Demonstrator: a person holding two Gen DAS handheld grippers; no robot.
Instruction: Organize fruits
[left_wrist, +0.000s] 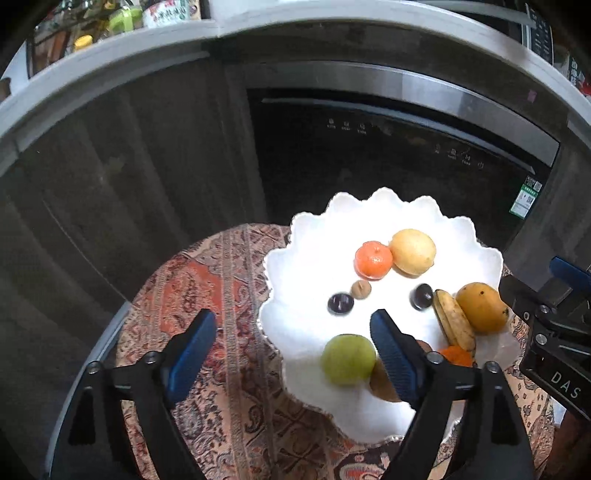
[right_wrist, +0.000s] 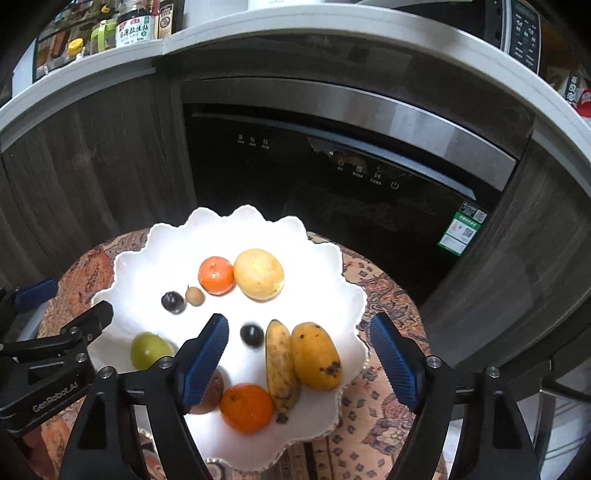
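A: Now, right gripper (right_wrist: 297, 354)?
B: Jaws spread, empty, over the white plate (right_wrist: 147, 254); banana (right_wrist: 280, 369) and mango (right_wrist: 316, 356) lie between its fingers.
A: Left gripper (left_wrist: 293, 345)?
B: Also spread; green fruit (left_wrist: 347, 360) on plate, touching its right finger.

Light falls hard from above onto the white plate (left_wrist: 317, 236), which is blown out in both views, its surface detail lost to glare. The cabinets (right_wrist: 92, 162) and the black appliance door (right_wrist: 332, 192) behind stay dim, though the door's steel strip (right_wrist: 369, 107) catches a pale sheen. Both pictures bulge like a fishbowl: the counter edge (left_wrist: 110, 62) bends into an arc and the corners go black. The dark plums (right_wrist: 252, 335) look smeared, slightly blurred. The fruit casts only soft, short shadows. Bottles (right_wrist: 135, 26) at the top edge look squeezed but readable.
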